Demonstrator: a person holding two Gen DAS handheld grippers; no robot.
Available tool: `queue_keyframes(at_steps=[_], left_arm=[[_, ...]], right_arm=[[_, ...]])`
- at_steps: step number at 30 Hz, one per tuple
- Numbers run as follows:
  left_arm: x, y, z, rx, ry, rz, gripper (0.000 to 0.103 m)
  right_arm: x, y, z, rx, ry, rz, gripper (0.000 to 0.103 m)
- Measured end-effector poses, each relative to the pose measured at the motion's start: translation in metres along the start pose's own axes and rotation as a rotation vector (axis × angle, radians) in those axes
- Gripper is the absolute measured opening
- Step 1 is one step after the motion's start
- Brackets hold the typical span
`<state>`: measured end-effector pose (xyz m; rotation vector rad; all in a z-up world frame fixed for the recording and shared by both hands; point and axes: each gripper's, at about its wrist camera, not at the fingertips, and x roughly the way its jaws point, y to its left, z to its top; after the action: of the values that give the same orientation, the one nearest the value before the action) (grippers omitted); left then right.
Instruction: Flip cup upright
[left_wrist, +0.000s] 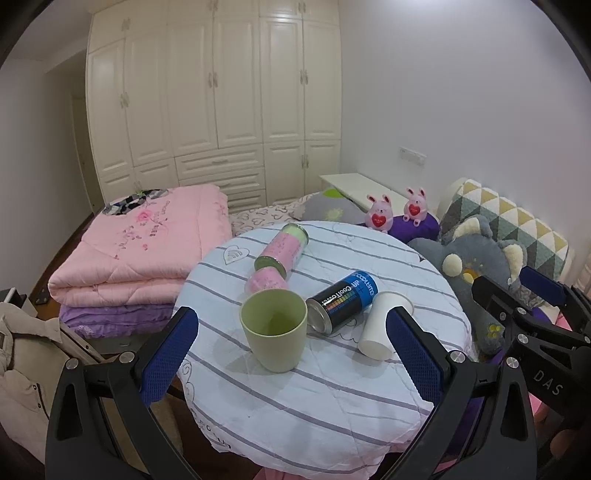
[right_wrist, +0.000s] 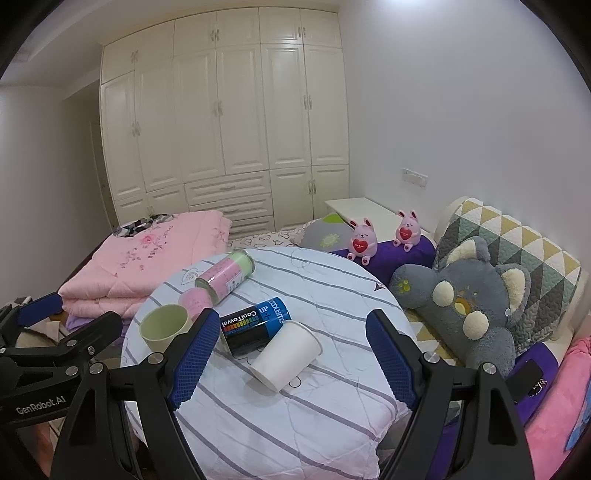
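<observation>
A white paper cup (right_wrist: 286, 355) lies on its side on the round striped table (right_wrist: 295, 424), leaning against a black and blue can (right_wrist: 255, 325); it also shows in the left wrist view (left_wrist: 382, 328). A green cup (left_wrist: 274, 328) stands upright, mouth up, also in the right wrist view (right_wrist: 164, 326). My left gripper (left_wrist: 291, 350) is open and empty, with the green cup between its fingers. My right gripper (right_wrist: 293, 354) is open and empty, its fingers on either side of the white cup, a little nearer the camera.
A pink can (left_wrist: 282, 245) lies on its side at the table's far left, with a small pink cup (left_wrist: 266, 279) on its side beside it. Folded pink quilts (left_wrist: 140, 251) lie left of the table. Plush toys (right_wrist: 465, 299) and cushions lie to the right.
</observation>
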<state>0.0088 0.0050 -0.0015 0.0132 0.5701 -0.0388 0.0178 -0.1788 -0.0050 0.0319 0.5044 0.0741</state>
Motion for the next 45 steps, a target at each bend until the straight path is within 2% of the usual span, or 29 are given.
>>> queue_keyframes(at_steps=[8, 14, 20, 25, 38, 45], left_arm=[[-0.001, 0.001, 0.001, 0.003, -0.015, -0.003, 0.103], [-0.007, -0.002, 0.002, 0.022, -0.062, 0.015, 0.103], [-0.015, -0.002, 0.005, 0.012, -0.124, -0.002, 0.103], [-0.016, -0.002, 0.005, 0.004, -0.138, -0.019, 0.103], [-0.012, -0.004, 0.004, 0.015, -0.142, -0.02, 0.103], [-0.013, -0.008, 0.004, 0.049, -0.187, 0.009, 0.103]], right_arm=[[-0.001, 0.001, 0.001, -0.012, -0.021, 0.012, 0.083], [-0.005, 0.004, 0.002, -0.024, -0.052, 0.014, 0.083], [-0.01, 0.004, 0.003, -0.029, -0.096, 0.016, 0.083], [-0.012, 0.003, 0.003, -0.026, -0.127, 0.019, 0.083], [-0.009, 0.003, 0.002, -0.025, -0.13, 0.016, 0.083], [-0.009, 0.002, 0.0, -0.024, -0.119, 0.012, 0.083]])
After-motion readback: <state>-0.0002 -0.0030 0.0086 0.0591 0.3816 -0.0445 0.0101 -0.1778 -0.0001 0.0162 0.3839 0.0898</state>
